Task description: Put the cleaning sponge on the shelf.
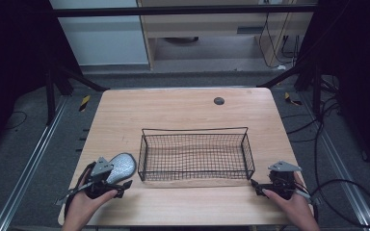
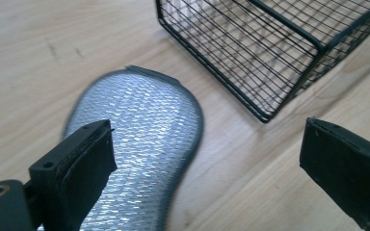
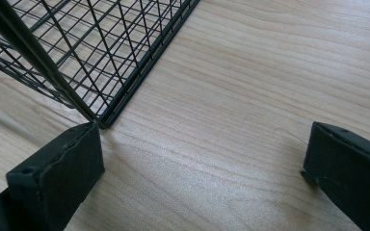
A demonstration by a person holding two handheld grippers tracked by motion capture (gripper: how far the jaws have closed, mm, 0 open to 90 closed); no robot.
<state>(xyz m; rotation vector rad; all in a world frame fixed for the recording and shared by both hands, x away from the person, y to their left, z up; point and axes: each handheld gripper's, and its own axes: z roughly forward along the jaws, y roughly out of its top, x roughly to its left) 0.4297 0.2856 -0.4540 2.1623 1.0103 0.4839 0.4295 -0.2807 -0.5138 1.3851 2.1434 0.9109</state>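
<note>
- One wire basket (image 1: 195, 154) at the middle of one wooden table (image 1: 183, 108); nothing lies in it
- One grey insole (image 1: 120, 166) just left of the basket, flat
- Left gripper (image 1: 121, 185) jaws wide over the insole; right gripper (image 1: 256, 186) jaws wide near the basket's near-right corner

A wire basket (image 1: 196, 154) sits on the surface (image 1: 183, 108) around its middle, a little toward the near edge, with its long sides running left to right. An insole (image 1: 120, 166) lies flat on the surface just beside the basket's near left corner, apart from it, and the left claw (image 1: 107, 179) hovers over the insole's near end, its jaws spread wide, one above the insole and the other over bare surface. The right claw (image 1: 270, 185) sits near the basket's near right corner, jaws likewise apart, while a small round cap (image 1: 218, 100) sits in the surface behind the basket toward the far edge.
</note>
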